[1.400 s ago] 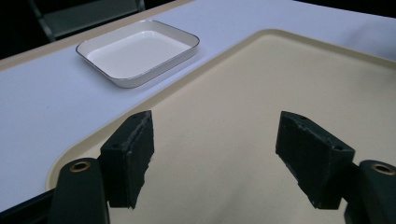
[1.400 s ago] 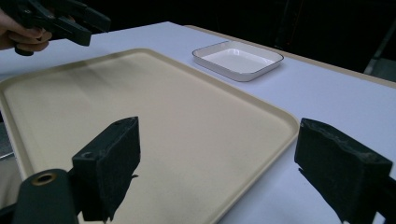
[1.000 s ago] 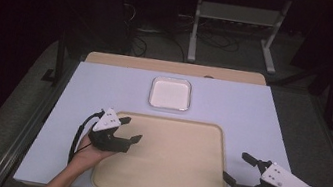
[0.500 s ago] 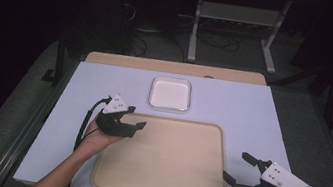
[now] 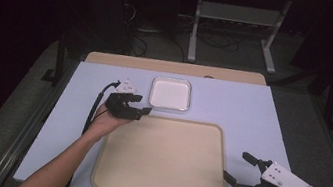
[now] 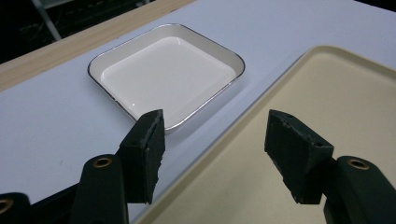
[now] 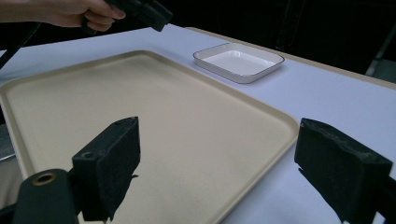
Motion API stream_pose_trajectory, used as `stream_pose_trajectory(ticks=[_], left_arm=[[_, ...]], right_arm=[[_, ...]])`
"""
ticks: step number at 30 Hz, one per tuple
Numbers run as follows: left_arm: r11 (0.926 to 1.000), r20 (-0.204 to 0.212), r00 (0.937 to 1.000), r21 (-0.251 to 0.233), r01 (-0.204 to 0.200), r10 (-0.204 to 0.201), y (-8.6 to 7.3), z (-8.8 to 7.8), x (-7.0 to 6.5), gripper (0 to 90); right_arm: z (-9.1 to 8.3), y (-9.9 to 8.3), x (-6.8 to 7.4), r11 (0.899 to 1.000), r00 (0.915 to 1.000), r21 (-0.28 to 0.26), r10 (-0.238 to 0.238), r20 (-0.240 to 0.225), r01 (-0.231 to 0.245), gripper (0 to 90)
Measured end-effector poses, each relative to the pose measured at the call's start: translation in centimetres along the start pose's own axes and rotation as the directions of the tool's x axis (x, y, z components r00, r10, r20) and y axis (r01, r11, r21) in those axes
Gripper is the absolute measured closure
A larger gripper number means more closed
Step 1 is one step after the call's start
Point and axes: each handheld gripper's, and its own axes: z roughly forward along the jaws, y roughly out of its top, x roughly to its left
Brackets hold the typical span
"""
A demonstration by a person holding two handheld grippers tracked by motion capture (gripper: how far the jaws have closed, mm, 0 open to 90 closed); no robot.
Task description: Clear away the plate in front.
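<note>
- Left tool [image 5: 145,111] held over the far left corner of the beige tray [image 5: 162,174], jaws spread wide apart with nothing between them.
- Seen along the left tool [image 6: 212,135] from its own camera: one jaw over the white tabletop [image 6: 42,126] just short of the white square dish [image 6: 166,72], the other over the tray's [image 6: 345,93] rim area.
- Right tool [image 5: 237,168] at the near right corner of the tray, jaws gaping wide and gripping nothing.
- From the right gripper view, right tool [image 7: 217,154] straddling the tray's [image 7: 140,102] right edge, one jaw above the tray, the other above the tabletop [image 7: 336,98].
- White square dish [image 5: 170,93] empty, flat on the tabletop [image 5: 262,114] just beyond the tray's far edge, apart from it.
- Tray bare, lying lengthwise across the tabletop's near half.
- Left hand [image 7: 70,11] and its tool also visible far off in the right gripper view.
</note>
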Motion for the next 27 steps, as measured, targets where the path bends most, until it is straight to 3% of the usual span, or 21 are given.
stream_pose_trajectory(ticks=[4,15,18,27], left_arm=[[0.9993,-0.004,0.9993,0.007,0.037,-0.037,0.8,0.8,1.1,35.6],[0.9968,-0.045,0.9968,0.04,0.068,-0.067,2.2,3.3,2.9,35.3],[0.9944,-0.064,0.9956,0.076,0.073,-0.068,2.4,4.5,3.5,38.2],[0.9883,-0.109,0.9896,0.109,0.106,-0.094,3.4,6.0,5.0,47.3]], right_arm=[[0.1,0.0,0.1,1.0,1.0,0.002,-0.002,0.0,0.002,13.6],[0.0,0.0,-0.1,1.0,1.0,0.0,0.002,0.0,-0.002,13.6],[0.0,0.0,-0.2,1.0,1.0,-0.001,0.004,0.001,-0.004,13.6],[0.0,0.0,-0.2,1.0,1.0,-0.001,0.004,0.003,-0.004,13.6]])
